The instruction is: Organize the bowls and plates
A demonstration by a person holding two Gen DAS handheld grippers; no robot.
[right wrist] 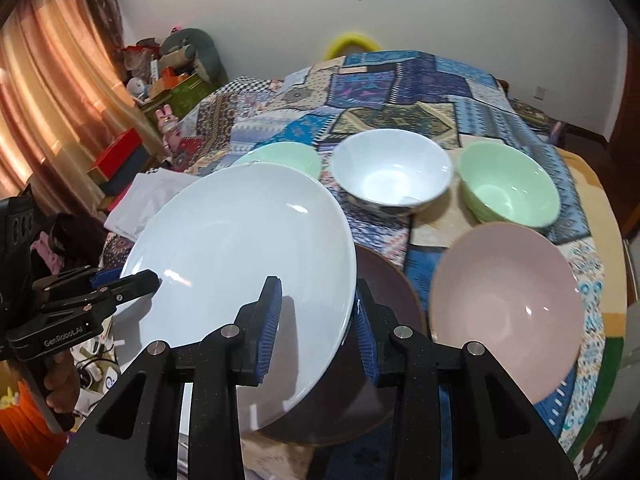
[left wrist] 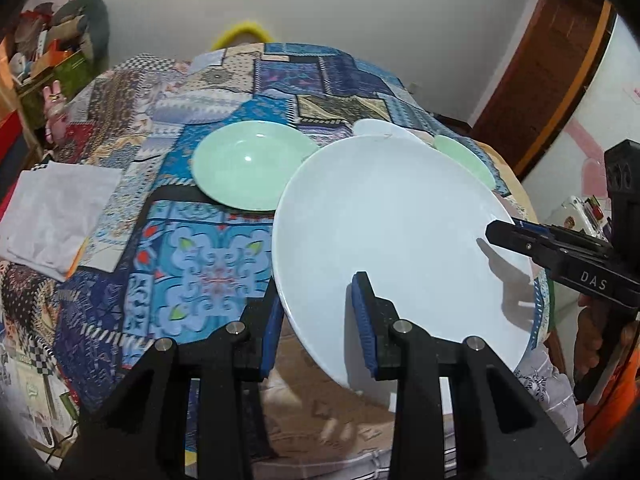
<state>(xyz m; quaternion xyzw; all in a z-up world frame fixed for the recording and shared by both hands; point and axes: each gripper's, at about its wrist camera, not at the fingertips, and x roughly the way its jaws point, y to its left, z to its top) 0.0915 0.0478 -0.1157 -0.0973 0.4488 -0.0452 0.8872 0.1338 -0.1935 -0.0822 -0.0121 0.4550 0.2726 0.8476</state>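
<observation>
A large white plate (left wrist: 392,232) (right wrist: 240,248) hangs tilted over the near edge of the table, held at two sides. My left gripper (left wrist: 318,300) is shut on its near left rim, one blue pad above and one below. My right gripper (right wrist: 318,292) is shut on the opposite rim. Each gripper also shows in the other view: the right gripper (left wrist: 494,232) and the left gripper (right wrist: 154,278). A dark brown dish (right wrist: 388,292) lies under the plate. Around it stand a pink bowl (right wrist: 504,312), a white bowl (right wrist: 394,176), a green bowl (right wrist: 508,188) and a green plate (left wrist: 248,164) (right wrist: 288,156).
The table (left wrist: 208,260) wears a blue patchwork cloth. A folded white cloth (left wrist: 56,212) lies at its left edge. Shelves of boxes and toys (right wrist: 168,76) and a curtain (right wrist: 48,92) stand to the left. A person's hand (left wrist: 596,320) grips the right tool's handle.
</observation>
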